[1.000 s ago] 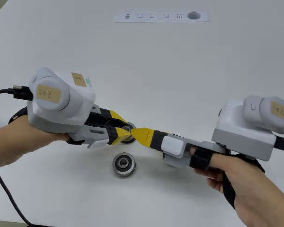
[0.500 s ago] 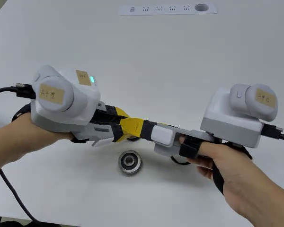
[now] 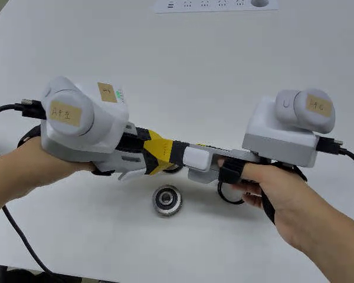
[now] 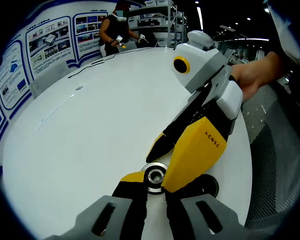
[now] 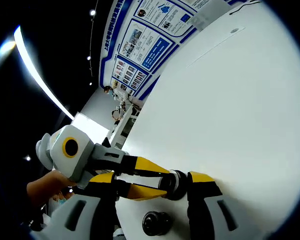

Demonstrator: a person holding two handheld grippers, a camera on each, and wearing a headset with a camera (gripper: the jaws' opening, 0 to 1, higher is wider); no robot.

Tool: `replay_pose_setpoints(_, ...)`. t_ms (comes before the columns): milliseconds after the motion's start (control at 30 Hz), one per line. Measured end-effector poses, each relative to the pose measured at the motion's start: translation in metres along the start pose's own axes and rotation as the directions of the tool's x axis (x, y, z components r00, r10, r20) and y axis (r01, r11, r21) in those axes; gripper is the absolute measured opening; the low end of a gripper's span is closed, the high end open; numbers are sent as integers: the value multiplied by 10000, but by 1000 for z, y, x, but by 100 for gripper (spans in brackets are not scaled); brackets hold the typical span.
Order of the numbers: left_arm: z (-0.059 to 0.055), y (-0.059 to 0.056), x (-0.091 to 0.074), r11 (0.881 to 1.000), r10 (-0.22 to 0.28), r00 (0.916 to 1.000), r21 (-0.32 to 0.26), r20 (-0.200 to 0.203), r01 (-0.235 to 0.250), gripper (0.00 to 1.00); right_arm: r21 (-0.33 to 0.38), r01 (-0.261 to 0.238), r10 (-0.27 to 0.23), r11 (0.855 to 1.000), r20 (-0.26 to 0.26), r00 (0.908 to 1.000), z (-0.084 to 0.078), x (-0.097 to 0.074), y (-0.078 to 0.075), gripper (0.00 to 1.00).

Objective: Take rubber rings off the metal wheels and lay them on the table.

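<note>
My left gripper (image 3: 165,165) is shut on a small metal wheel (image 4: 155,175), which it holds just above the white table (image 3: 183,71). My right gripper (image 3: 156,152) reaches in from the right. Its yellow jaws stand open and straddle that wheel (image 5: 176,184) and the left gripper's tips. In the right gripper view, the wheel sits close against the right-hand finger (image 5: 202,182). A second metal wheel with a dark rim (image 3: 167,200) lies flat on the table below both grippers. A loose black rubber ring (image 3: 229,196) lies partly under the right hand.
A white power strip (image 3: 215,5) lies at the table's far edge. A black cable (image 3: 6,109) trails from the left gripper off the near left side. In the left gripper view, a person (image 4: 117,25) stands at the far end of the room.
The right gripper has slid left, so its yellow jaws now overlap the left gripper's tips and the held wheel. The head camera has tilted, shifting the power strip upward.
</note>
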State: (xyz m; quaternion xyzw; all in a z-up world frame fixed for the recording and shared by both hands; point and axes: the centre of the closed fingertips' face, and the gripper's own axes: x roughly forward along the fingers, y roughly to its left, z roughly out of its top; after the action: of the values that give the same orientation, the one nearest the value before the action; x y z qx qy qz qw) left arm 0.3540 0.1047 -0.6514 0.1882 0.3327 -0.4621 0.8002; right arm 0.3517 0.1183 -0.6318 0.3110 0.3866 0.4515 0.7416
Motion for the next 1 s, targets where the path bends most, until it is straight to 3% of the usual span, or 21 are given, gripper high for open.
replay_pose_setpoints(333, 0, 0, 1, 10000, -17, 10000, 37, -33, 17, 12, -171, -128, 121, 9998, -424, 9990, -2, 4, -2, 57)
replay_pose_setpoints(767, 0, -2, 1, 10000, -24, 10000, 54, -37, 25, 12, -304, -243, 225, 9992, -563, 9982, -2, 5, -1, 55)
replay_pose_setpoints(1000, 0, -3, 1, 9999, -62, 9999, 124, -83, 63, 12, -479, -528, 478, 9975, -1009, 9937, -3, 2, 1, 54)
